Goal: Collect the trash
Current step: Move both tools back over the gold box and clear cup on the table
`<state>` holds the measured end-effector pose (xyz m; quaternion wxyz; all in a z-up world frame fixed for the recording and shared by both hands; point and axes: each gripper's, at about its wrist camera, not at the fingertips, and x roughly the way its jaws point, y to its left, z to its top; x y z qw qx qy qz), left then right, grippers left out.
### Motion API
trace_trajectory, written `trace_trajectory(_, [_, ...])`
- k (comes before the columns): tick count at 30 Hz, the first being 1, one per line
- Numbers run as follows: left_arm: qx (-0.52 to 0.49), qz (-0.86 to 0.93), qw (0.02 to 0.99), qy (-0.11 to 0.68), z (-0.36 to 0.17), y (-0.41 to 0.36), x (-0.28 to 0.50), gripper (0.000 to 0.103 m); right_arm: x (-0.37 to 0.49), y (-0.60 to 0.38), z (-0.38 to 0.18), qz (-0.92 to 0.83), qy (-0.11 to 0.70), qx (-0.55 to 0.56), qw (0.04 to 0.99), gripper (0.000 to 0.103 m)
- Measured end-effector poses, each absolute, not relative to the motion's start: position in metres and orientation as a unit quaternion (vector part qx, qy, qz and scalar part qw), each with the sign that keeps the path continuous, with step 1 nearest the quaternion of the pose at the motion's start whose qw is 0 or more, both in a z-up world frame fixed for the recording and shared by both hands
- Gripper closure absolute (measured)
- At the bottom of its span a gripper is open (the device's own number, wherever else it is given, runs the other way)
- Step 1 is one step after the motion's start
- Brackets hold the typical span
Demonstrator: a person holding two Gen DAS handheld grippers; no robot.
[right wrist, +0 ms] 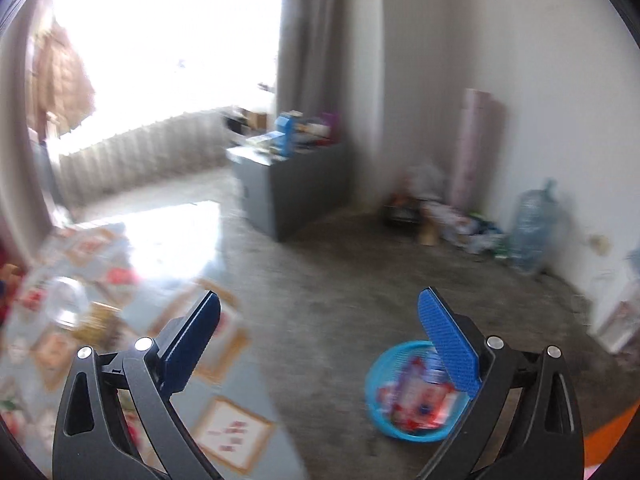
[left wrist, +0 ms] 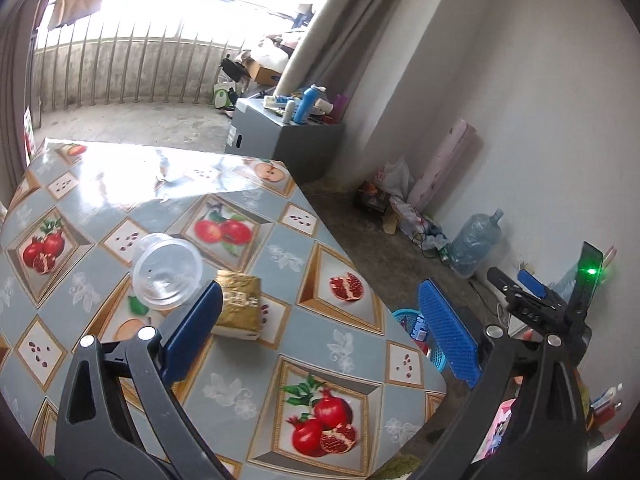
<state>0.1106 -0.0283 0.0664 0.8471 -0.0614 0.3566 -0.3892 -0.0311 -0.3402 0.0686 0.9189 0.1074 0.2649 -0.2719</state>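
Trash: clear round plastic cup point(left wrist: 167, 274), crinkled gold packet point(left wrist: 239, 307) | both grippers' ribbed pads spread, empty

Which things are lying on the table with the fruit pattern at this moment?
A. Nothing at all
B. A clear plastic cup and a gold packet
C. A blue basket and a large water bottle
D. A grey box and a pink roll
B: the left wrist view shows the clear plastic cup beside the gold packet on the table, while the blue basket stands on the floor.
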Motion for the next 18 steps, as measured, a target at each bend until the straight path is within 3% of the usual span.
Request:
trace_trajectory(5, [-0.071, -0.353, 0.867, 0.345, 0.060, 0.005, 0.121, 0.009, -0.022, -0.332, 0.068, -0.210, 0.248, 0.142, 0.935, 0.007])
trace_trajectory(14, [-0.079, -0.285, 0.886, 0.357, 0.031, 0.049, 0.148, 0.009, 0.038, -0.309, 0.040, -0.084, 0.316, 0.195, 0.925, 0.007])
trace_trajectory(18, [-0.050, -0.266, 0.899, 0.345, 0.021, 0.048, 0.164, 0.009, 0.072, -0.282, 0.020, -0.015, 0.354, 0.213, 0.911, 0.016])
